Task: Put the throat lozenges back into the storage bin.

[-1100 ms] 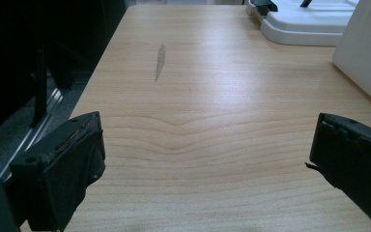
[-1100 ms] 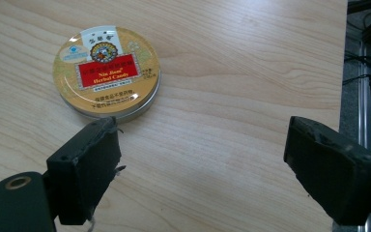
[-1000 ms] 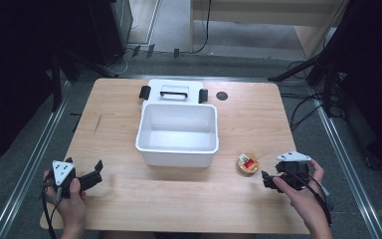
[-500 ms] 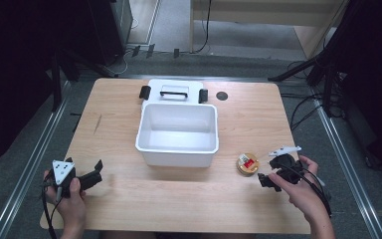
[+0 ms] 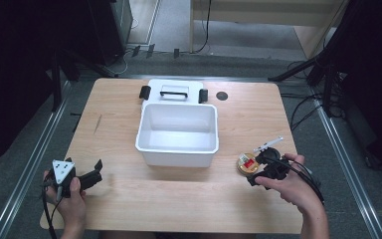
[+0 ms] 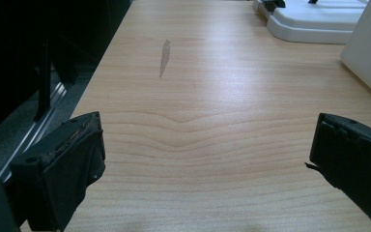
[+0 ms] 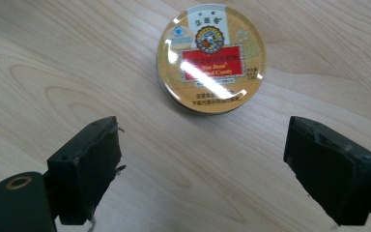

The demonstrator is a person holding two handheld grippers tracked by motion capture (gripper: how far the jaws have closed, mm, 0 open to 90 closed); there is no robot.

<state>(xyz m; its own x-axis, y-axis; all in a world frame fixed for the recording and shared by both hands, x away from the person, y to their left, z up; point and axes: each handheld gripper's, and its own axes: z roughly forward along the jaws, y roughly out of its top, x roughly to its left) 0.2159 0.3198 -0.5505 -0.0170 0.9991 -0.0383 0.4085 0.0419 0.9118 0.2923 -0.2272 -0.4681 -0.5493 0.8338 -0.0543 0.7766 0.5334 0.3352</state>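
Two claws agape — right claw (image 7: 203, 164) before round, glossy candy tin (image 7: 211, 58) — left claw (image 6: 203, 164) over woodgrain.

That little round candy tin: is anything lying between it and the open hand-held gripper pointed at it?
Nothing visible does. In the right gripper view, the right hand-held gripper has its jaws wide apart, and bare wooden table runs from them up to the candy tin, which lies flat just ahead.

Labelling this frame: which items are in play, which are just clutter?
In play (likely):
- round candy tin, right tongs open and lined up on it
- white bin, open, nearest container

Lying about:
- bin lid, behind the bin
- left tongs, open over bare table
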